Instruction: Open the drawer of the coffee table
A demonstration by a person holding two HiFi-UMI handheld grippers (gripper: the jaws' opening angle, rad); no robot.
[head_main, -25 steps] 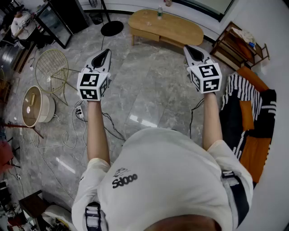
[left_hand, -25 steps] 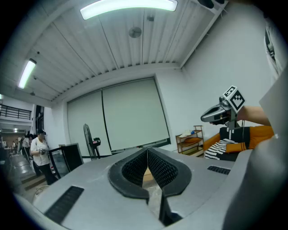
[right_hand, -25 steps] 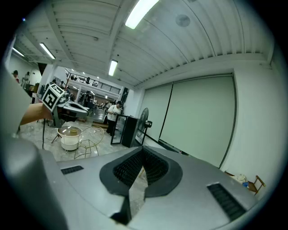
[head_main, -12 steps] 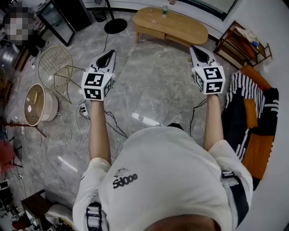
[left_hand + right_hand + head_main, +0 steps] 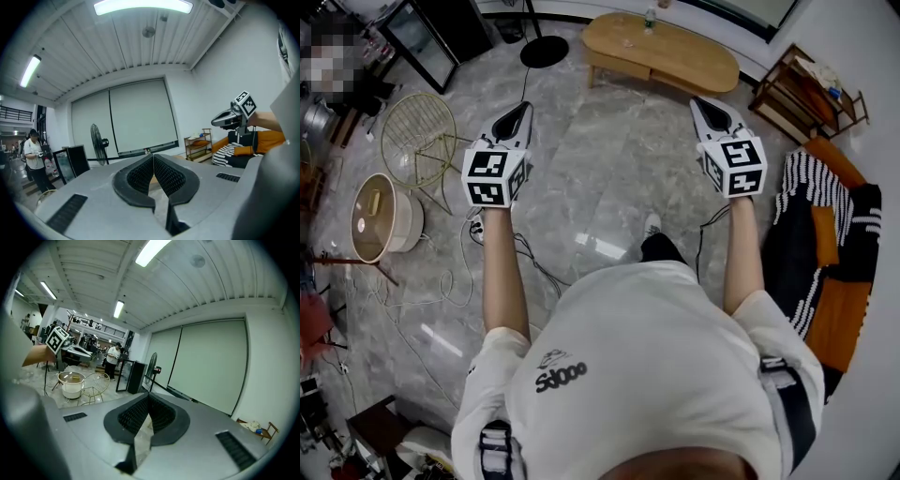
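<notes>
While the head view shows the coffee table (image 5: pixel 675 56) ahead, gripper views show left tongs (image 5: pixel 153 157) and right tongs (image 5: pixel 148 397) together.

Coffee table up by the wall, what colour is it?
The coffee table is a light honey-brown wood colour. It shows best in the head view.

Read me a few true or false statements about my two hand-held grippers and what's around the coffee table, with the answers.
1. The left hand-held gripper and the right hand-held gripper are both shut and empty. True.
2. The left hand-held gripper touches the coffee table. False: the table stands ahead of both, across open floor.
3. A bottle stands on the coffee table. True.
4. The striped blanket lies on the person's left. False: it is on the right, on the orange sofa.
</notes>
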